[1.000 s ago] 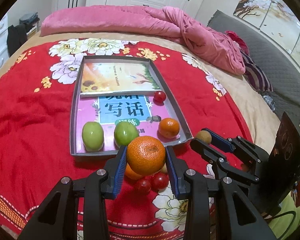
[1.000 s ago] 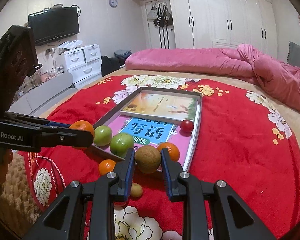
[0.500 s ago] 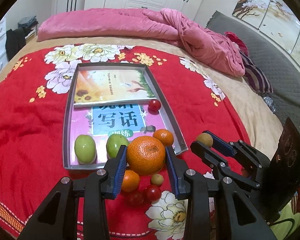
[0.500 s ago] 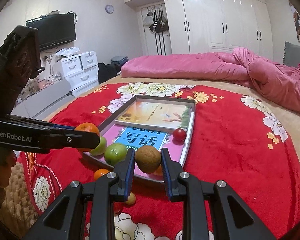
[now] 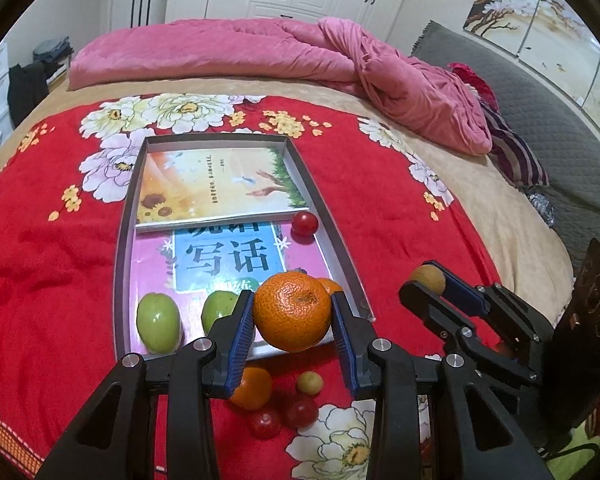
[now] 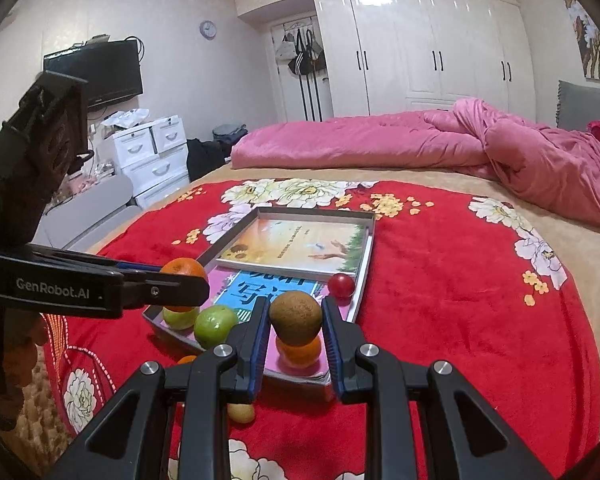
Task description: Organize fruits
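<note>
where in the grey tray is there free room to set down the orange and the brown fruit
Free: the blue-titled book cover between the sunflower book and the two green fruits. Crowded: the shallow grey tray's near edge, with the small orange there.

A tray [image 5: 340,240] is lying mid-frame on the bedspread [image 5: 40,260], holding two books [image 5: 216,188], with fruits [image 5: 158,322] sitting along its lower edge and more fruits [image 5: 310,382] lying below it.

Near end of the tray is crowded, far end lies open
Two green fruits [image 5: 158,322] and a small orange [image 6: 299,352] line the tray [image 5: 121,248] near wall; a red fruit [image 5: 304,223] guards the right wall, books [image 5: 216,186] cover the floor, loose fruit [image 5: 278,400] litters the red blanket [image 5: 40,240] in front.
</note>
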{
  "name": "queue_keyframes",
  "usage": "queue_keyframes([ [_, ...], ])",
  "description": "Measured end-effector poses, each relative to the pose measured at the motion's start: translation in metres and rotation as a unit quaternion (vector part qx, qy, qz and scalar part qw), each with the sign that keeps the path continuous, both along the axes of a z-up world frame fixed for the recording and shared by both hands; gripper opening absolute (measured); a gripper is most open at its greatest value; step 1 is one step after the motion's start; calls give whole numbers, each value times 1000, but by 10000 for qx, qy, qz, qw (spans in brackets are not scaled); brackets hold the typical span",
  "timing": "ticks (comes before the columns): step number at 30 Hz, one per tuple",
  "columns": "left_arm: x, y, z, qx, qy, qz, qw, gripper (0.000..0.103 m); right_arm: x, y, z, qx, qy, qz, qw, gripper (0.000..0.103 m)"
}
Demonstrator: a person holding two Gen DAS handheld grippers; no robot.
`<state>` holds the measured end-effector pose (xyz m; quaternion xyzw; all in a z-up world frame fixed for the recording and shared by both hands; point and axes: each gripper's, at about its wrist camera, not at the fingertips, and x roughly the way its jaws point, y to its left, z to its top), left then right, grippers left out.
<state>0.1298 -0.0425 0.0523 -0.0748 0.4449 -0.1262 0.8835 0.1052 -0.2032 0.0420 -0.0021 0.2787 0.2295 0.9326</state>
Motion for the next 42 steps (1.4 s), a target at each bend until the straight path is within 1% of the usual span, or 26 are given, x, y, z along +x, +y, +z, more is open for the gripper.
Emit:
queue_keyframes([
  [7,7,-5,-5,44,0,-5,10000,39,5,-5,1,46,23,-72,10000,26],
  [13,14,-8,-17,42,105,-16,9999,39,7,-2,-1,-74,20,-51,10000,26],
  [17,18,-10,-23,18,156,-62,9999,39,12,1,-5,-127,100,-5,9999,26],
  [20,22,-13,-31,50,228,-82,9997,39,18,5,-7,-239,112,51,9996,26],
  [23,25,-15,-36,163,247,-111,9995,39,24,6,-11,-286,156,33,9995,26],
  [30,30,-18,-45,352,252,-115,9990,39,22,10,-18,-387,236,125,9989,26],
  [36,37,-18,-52,351,332,-143,9987,39,22,14,-25,-517,361,189,9978,26],
  [42,43,-20,-59,358,395,-169,9984,39,24,12,-31,-526,504,172,9972,26],
])
